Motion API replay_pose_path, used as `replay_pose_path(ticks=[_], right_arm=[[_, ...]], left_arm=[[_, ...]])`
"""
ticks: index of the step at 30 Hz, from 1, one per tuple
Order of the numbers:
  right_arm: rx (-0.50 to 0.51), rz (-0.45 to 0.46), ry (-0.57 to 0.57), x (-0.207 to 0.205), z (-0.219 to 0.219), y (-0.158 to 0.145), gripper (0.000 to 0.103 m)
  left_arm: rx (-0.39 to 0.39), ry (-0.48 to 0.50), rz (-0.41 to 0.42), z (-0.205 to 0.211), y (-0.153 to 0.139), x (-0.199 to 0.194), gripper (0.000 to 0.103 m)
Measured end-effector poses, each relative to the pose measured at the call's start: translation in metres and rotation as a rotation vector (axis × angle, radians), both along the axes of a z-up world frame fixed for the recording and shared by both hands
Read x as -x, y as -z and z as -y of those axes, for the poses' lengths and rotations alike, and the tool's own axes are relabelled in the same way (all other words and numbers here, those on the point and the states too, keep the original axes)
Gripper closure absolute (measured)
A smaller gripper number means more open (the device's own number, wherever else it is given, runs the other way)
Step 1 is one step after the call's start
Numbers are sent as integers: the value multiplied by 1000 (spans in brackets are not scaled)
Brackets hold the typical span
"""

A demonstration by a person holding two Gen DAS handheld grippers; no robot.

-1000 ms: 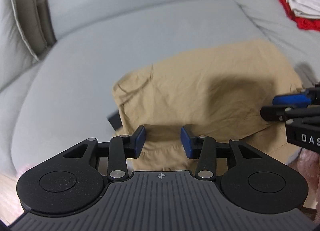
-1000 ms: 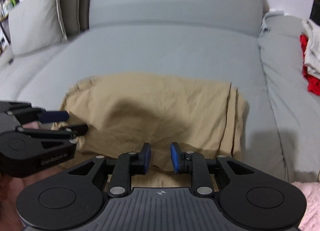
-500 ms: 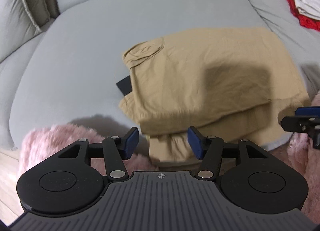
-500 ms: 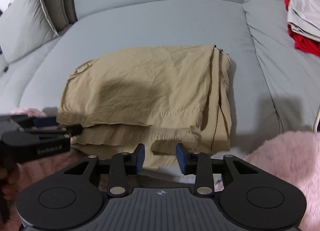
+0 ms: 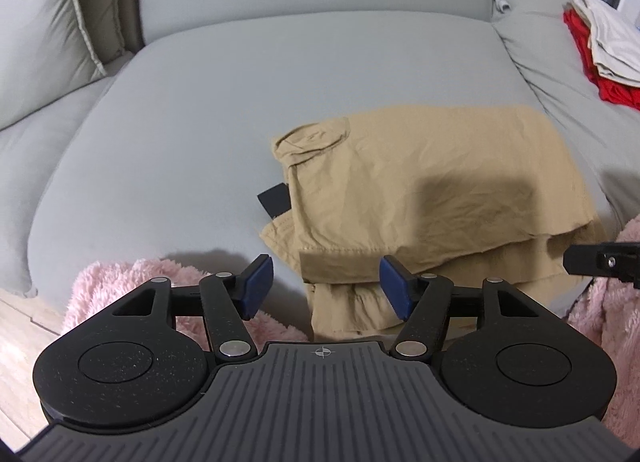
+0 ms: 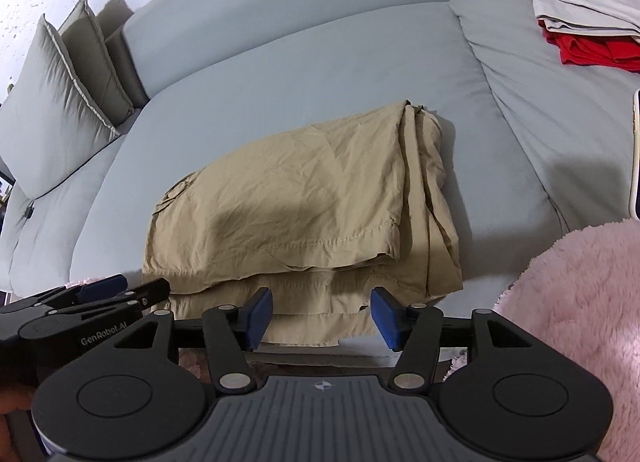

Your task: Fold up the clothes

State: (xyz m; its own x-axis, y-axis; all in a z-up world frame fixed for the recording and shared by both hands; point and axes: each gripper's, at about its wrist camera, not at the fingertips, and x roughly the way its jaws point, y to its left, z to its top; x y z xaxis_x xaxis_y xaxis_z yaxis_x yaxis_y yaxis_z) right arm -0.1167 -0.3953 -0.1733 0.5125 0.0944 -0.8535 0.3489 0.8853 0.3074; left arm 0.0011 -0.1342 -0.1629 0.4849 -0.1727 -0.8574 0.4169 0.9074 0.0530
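A tan garment [image 5: 432,197] lies folded in layers on the grey sofa seat [image 5: 200,101], its lower edges hanging over the front. A black tag [image 5: 276,199] sticks out at its left side. My left gripper [image 5: 326,294] is open, held just short of the garment's near left corner, nothing between its blue pads. In the right wrist view the same garment [image 6: 304,197] fills the middle, and my right gripper [image 6: 322,316] is open just before its front edge, holding nothing. The left gripper [image 6: 120,292] shows at the lower left there.
A pile of beige and red clothes [image 6: 576,9] lies on the sofa's right section. Grey cushions [image 6: 60,101] lean at the back left. Pink fluffy fabric [image 6: 580,322] sits close on both sides of me. A white phone edge [image 6: 635,157] lies at the far right.
Both grippers drew back from the garment toward the sofa's front edge and opened wider. The garment now lies folded by itself, with nothing holding it.
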Motion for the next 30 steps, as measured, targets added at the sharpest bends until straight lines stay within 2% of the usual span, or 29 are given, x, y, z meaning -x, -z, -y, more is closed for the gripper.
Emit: replay_pose_path(ticks=[6, 15, 18, 20, 22, 30], right_arm=[[-3, -3, -3, 0, -1, 1, 48], [19, 30, 25, 1, 5, -1, 45], [27, 44, 34, 1, 8, -3, 41], [30, 53, 49, 0, 12, -4, 33], [33, 62, 64, -1, 16, -5, 31], [35, 61, 110, -8, 32, -2, 29]], left_arm=[[6, -9, 7, -2, -2, -4, 33], [4, 31, 29, 3, -5, -6, 31], [2, 40, 35, 5, -6, -8, 30], [3, 44, 38, 6, -6, -9, 30], [2, 49, 41, 7, -7, -11, 25], [-3, 63, 70, 10, -7, -16, 22]])
